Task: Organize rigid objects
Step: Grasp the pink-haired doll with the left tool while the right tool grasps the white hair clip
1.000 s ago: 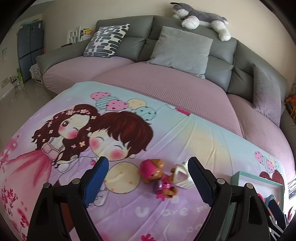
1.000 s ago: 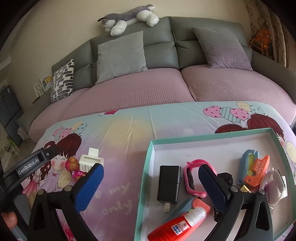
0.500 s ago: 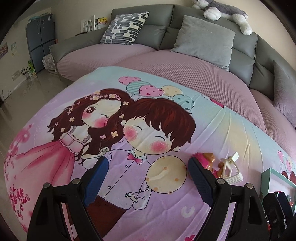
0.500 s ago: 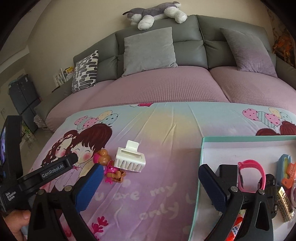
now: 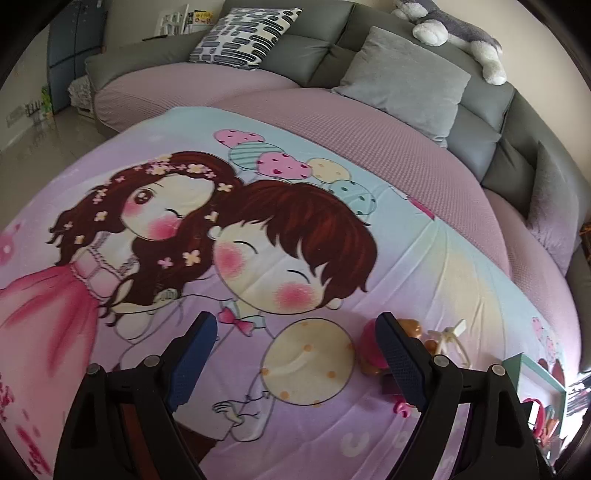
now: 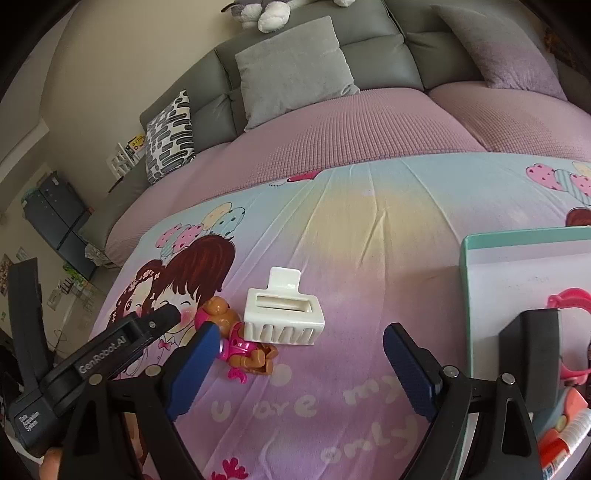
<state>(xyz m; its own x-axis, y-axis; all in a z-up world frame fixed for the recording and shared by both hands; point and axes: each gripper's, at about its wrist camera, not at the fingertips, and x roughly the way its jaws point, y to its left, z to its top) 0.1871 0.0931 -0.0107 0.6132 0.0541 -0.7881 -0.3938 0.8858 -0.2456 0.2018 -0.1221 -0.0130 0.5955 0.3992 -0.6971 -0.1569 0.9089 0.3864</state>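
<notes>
A white hair claw clip [image 6: 282, 314] lies on the cartoon-print sheet, just ahead of my open right gripper [image 6: 297, 367]. A pink and brown toy figure [image 6: 236, 339] lies against the clip's left side, near my right gripper's left finger. A teal-rimmed tray [image 6: 469, 295] at the right holds a black box [image 6: 532, 350], a pink band [image 6: 569, 299] and a glue tube [image 6: 569, 432]. My left gripper [image 5: 297, 354] is open and empty over the sheet; the toy [image 5: 373, 347] and clip [image 5: 452, 341] show behind its right finger. The left gripper's body [image 6: 99, 354] shows at the left in the right wrist view.
A grey sofa with a purple cover [image 6: 369, 125] lies behind the sheet, with grey cushions [image 6: 295, 62], a patterned pillow [image 5: 243, 37] and a plush dog [image 5: 458, 33] on its back. The tray's corner [image 5: 539, 380] shows at the right of the left wrist view.
My right gripper has swung left, away from the tray, and now faces the clip and toy. My left gripper has shifted left, so the toy and clip slid behind its right finger.
</notes>
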